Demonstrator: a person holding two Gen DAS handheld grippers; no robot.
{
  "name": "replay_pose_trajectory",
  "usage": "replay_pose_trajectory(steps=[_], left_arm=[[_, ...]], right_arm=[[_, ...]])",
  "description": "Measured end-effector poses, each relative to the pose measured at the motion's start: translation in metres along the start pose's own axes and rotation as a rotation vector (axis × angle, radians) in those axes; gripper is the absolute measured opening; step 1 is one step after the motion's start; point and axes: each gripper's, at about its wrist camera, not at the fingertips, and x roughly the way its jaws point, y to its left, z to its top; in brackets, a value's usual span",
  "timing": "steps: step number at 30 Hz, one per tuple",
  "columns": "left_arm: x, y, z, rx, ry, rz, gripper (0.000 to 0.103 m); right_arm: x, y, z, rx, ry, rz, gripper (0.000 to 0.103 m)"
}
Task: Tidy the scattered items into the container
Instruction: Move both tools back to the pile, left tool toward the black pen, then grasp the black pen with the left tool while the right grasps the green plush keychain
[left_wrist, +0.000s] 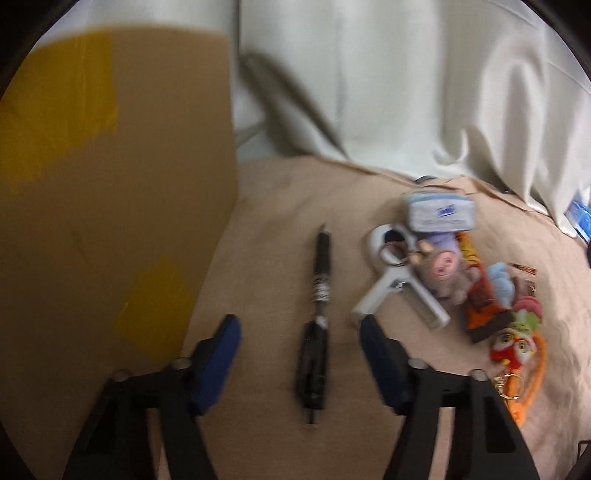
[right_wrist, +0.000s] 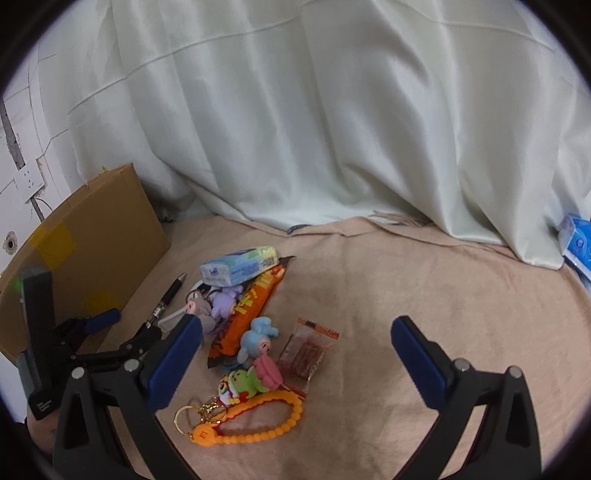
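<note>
The left tool (left_wrist: 300, 325) stands wide, its two blue-padded fingers (left_wrist: 221, 354) straddling one black pen (left_wrist: 317, 317) that lies lengthwise on the beige cloth (left_wrist: 280, 206), pads on either side of it and not touching. The right tool (right_wrist: 295, 332) is also spread wide, holding nothing, above the same cloth.

Counted: one pen, one white plastic clip (left_wrist: 391, 280) with two flat legs, one soft pack of tissues (right_wrist: 238, 269), one orange snack wrapper (right_wrist: 251, 314), one small clear sachet with red edges (right_wrist: 306, 350), one cardboard box (left_wrist: 110, 206). The plush keychain charms are a purple one (right_wrist: 221, 302), a blue one (right_wrist: 258, 334) and a green-and-pink one (right_wrist: 255, 380), the last by an orange beaded strap (right_wrist: 258, 417) with gold rings.

The box, patched with yellow tape, stands just left of the left tool, its wall rising close beside the left pad. The clutter sits bunched to that tool's right, the clip's leg near the right pad. For the right tool, the heap lies forward and left; the cloth ahead and to its right is bare up to a white draped curtain (right_wrist: 332, 129).
</note>
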Motion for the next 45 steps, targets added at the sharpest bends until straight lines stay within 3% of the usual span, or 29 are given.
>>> replay_pose_trajectory(steps=[9, 13, 16, 23, 32, 38, 45], left_arm=[[0.005, 0.000, 0.001, 0.039, 0.015, -0.028, 0.053], [0.002, 0.001, 0.001, 0.044, 0.000, -0.036, 0.025], [0.000, -0.002, -0.001, 0.073, -0.005, -0.052, 0.015], [-0.002, 0.000, 0.000, 0.058, 0.000, -0.095, 0.015], [-0.018, -0.008, 0.003, 0.085, -0.047, -0.055, 0.015], [-0.022, -0.012, -0.001, 0.098, -0.044, -0.062, 0.015], [-0.025, -0.010, -0.002, 0.091, -0.048, -0.061, 0.015]], right_arm=[[0.012, 0.011, -0.004, -0.017, 0.031, 0.028, 0.103], [0.019, 0.020, -0.011, -0.054, 0.060, 0.025, 0.103], [0.024, 0.024, -0.015, -0.095, 0.077, 0.011, 0.103], [0.029, 0.026, -0.021, -0.112, 0.112, 0.024, 0.103], [0.035, 0.038, -0.030, -0.166, 0.148, 0.079, 0.103], [0.050, 0.041, -0.040, -0.216, 0.168, 0.040, 0.103], [0.062, 0.046, -0.049, -0.294, 0.215, 0.019, 0.083]])
